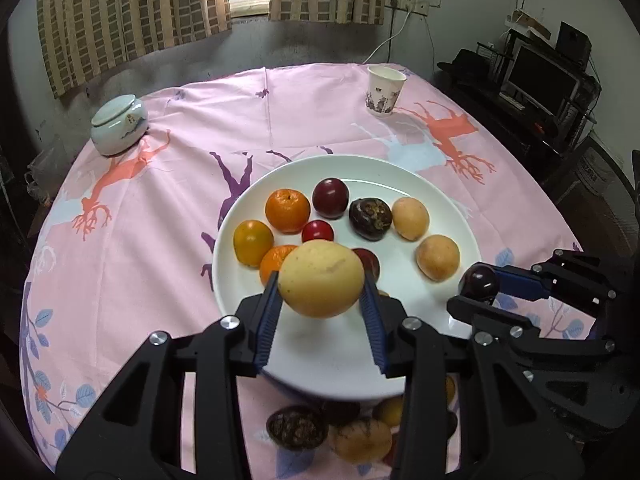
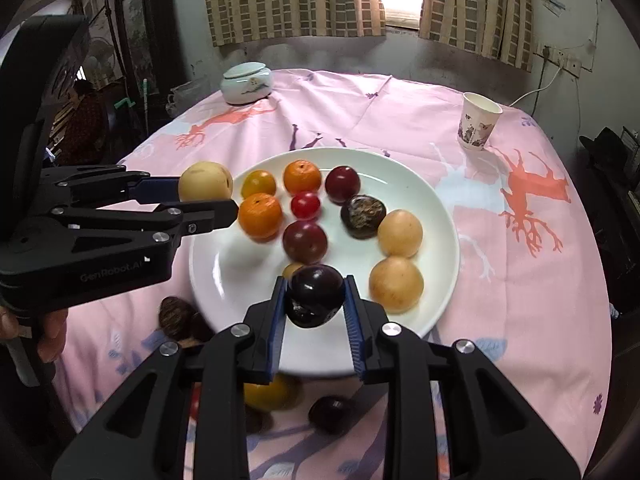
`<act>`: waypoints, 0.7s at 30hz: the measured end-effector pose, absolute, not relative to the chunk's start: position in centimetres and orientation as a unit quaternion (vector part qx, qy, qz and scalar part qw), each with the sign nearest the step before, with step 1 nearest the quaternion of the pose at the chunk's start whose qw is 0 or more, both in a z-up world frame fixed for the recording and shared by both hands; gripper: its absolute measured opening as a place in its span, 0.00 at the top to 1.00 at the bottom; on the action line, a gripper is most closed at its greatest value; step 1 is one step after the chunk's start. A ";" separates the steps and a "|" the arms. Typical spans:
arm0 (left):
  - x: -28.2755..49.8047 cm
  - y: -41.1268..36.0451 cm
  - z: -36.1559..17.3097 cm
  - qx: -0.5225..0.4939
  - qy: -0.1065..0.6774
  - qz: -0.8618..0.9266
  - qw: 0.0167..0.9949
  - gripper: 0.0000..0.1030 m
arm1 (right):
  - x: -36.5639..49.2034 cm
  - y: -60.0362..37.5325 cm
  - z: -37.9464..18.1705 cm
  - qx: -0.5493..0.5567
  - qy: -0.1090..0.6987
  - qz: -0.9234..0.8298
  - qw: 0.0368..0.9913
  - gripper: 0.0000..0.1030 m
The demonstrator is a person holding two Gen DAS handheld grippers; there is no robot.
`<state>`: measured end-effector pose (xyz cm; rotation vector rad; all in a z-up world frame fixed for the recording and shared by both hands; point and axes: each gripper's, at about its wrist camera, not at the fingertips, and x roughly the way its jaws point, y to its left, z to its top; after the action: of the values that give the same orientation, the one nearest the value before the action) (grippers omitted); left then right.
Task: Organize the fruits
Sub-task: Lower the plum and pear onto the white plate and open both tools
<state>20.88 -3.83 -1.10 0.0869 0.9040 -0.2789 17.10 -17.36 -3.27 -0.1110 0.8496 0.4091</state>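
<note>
Left wrist view: the left gripper (image 1: 322, 290) is clamped on a pale yellow fruit (image 1: 321, 279) held above the near part of the white plate (image 1: 248, 200); the right gripper (image 2: 315, 300) pinches a dark plum (image 2: 316, 295) over the plate's near edge.

Both fruits look light, round and smooth-skinned, so likely to roll or slip; the pads sit at the widest girth, the safest hold; the plum probably bruises under hard pressure; more fruit lies on the pink tablecloth (image 1: 168, 208) nearer the cameras.
</note>
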 end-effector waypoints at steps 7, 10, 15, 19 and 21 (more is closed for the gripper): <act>25.1 -4.6 -2.6 0.027 0.458 -0.135 0.878 0.61 | 21.7 -17.9 -5.3 -0.037 0.436 0.188 0.879 0.73; 26.1 -5.1 -2.9 0.031 0.465 -0.133 0.875 0.60 | 22.3 -18.0 -5.6 -0.034 0.434 0.186 0.881 0.72; 26.0 -4.5 -1.0 0.014 0.443 -0.126 0.887 0.36 | 22.4 -17.9 -4.8 -0.047 0.407 0.169 0.896 0.39; 24.0 -3.2 1.8 0.000 0.416 -0.128 0.900 0.33 | 21.0 -18.4 -3.0 -0.050 0.393 0.171 0.902 0.39; 22.2 -2.5 3.3 -0.012 0.401 -0.135 0.906 0.28 | 19.9 -18.7 -2.0 -0.053 0.386 0.170 0.905 0.39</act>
<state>22.25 -2.53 3.30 -0.0240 0.8273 -0.2781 19.89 -18.71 -2.00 -0.1086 0.7974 0.3521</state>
